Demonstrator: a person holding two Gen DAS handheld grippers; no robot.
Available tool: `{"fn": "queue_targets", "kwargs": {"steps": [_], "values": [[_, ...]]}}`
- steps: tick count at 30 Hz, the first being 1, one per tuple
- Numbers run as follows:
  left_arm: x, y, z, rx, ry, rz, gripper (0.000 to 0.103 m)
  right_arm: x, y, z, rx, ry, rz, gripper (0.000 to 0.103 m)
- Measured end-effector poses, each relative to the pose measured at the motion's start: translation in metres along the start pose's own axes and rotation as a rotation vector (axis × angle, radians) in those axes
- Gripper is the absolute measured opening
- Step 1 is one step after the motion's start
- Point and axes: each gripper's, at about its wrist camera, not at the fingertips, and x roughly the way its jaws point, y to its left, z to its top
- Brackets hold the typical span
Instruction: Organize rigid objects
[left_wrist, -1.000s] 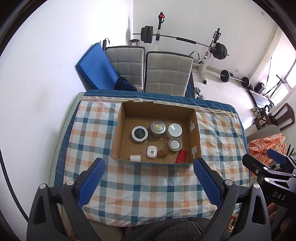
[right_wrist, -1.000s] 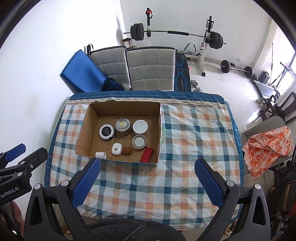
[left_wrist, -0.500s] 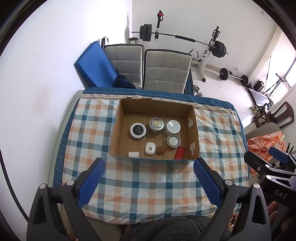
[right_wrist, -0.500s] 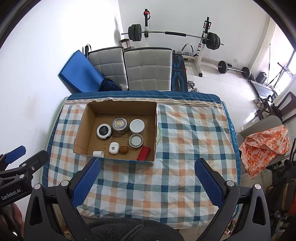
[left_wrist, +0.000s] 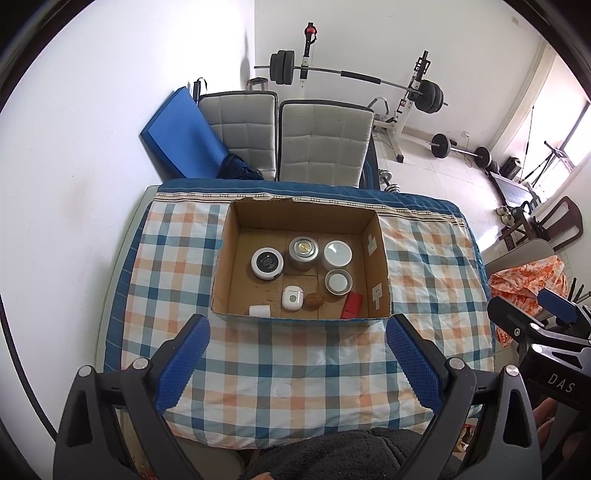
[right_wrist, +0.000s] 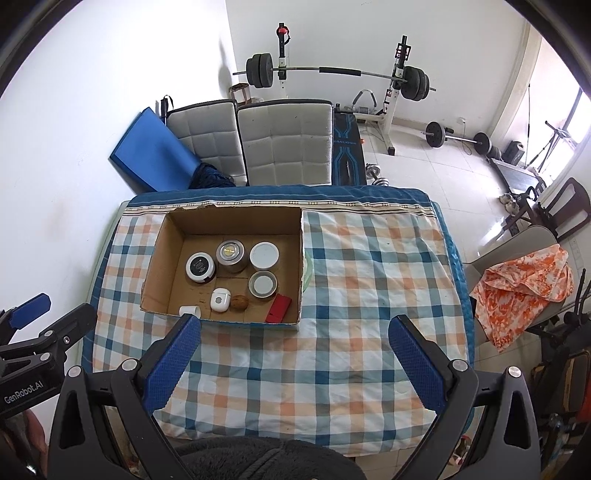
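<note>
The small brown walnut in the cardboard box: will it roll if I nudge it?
Probably. The small brown walnut looks rounded, so a push could send it rolling toward the white earbud case close beside it. It seems hard and small, so likely light.

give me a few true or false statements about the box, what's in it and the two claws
1. Both claws are open and hold nothing. True: the left claw and the right claw hang over the cloth with their jaws wide apart.
2. The box lies on its side. False: it stands open side up on the cloth.
3. The red block is in the box. True: it sits near the front right corner.
4. The walnut lies on the cloth beside the box. False: it is in the box, beside the white case.
5. The black-lidded jar is tipped over. False: it stands upright.
</note>
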Motion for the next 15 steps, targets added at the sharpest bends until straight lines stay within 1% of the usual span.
{"fn": "queue_targets", "kwargs": {"steps": [15], "values": [[-0.0021, -0.0026, 0.0019, 0.012, -0.017, 0.017, 0.098, -0.0044, -0.0025, 0.004, 0.022, -0.009, -0.016, 0.103]]}}
